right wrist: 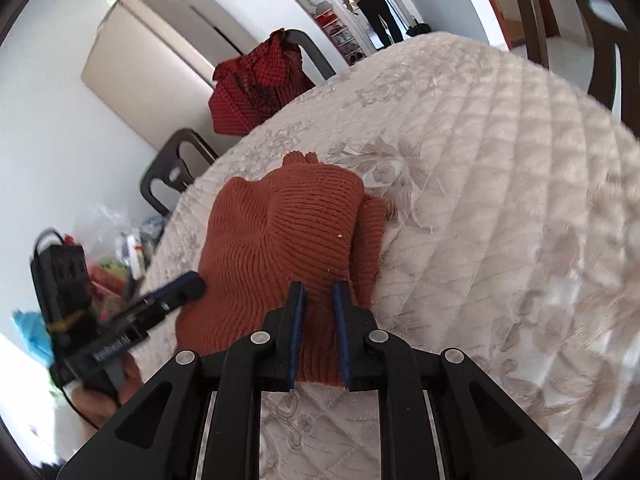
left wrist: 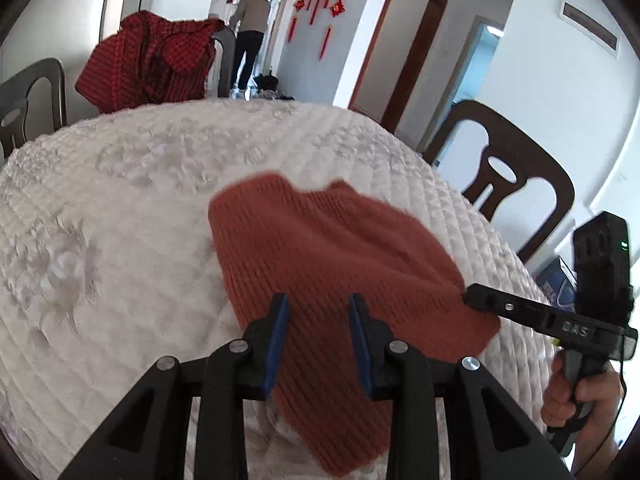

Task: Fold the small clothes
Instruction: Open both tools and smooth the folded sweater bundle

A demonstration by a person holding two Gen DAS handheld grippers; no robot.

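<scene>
A small rust-orange knitted garment (left wrist: 336, 256) lies on the white quilted table cover (left wrist: 120, 208). It also shows in the right wrist view (right wrist: 288, 232), partly folded, with a second layer showing at its right edge. My left gripper (left wrist: 318, 300) is open above the garment's near part. It shows in the right wrist view (right wrist: 188, 280) at the garment's left edge. My right gripper (right wrist: 319, 288) is open, its fingers over the garment's near edge. Its tip (left wrist: 472, 292) touches the garment's right edge in the left wrist view.
A red checked garment (left wrist: 148, 68) hangs over a grey chair at the table's far side. A dark wooden chair (left wrist: 508, 184) stands at the right. A person (left wrist: 250, 40) stands in the far doorway. Bags and clutter (right wrist: 120, 248) lie beside the table.
</scene>
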